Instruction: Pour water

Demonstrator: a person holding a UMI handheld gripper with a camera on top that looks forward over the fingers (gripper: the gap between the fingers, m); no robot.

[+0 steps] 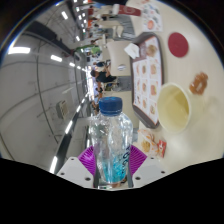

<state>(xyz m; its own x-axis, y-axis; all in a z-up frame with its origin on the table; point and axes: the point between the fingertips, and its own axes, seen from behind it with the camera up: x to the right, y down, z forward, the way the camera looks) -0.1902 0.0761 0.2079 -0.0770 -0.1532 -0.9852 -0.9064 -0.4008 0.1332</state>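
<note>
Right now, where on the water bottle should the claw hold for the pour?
Hold the water bottle at mid-body, claw fingers on opposite sides, as now. The ribbed clear wall there gives purchase, and the blue cap stays free for pouring.

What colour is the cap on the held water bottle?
Blue, on the water bottle between the fingers; gripper view.

I see a canteen-like hall: ceiling strip lights (40,75), a food tray (148,75) beside a bowl (175,107).
</note>
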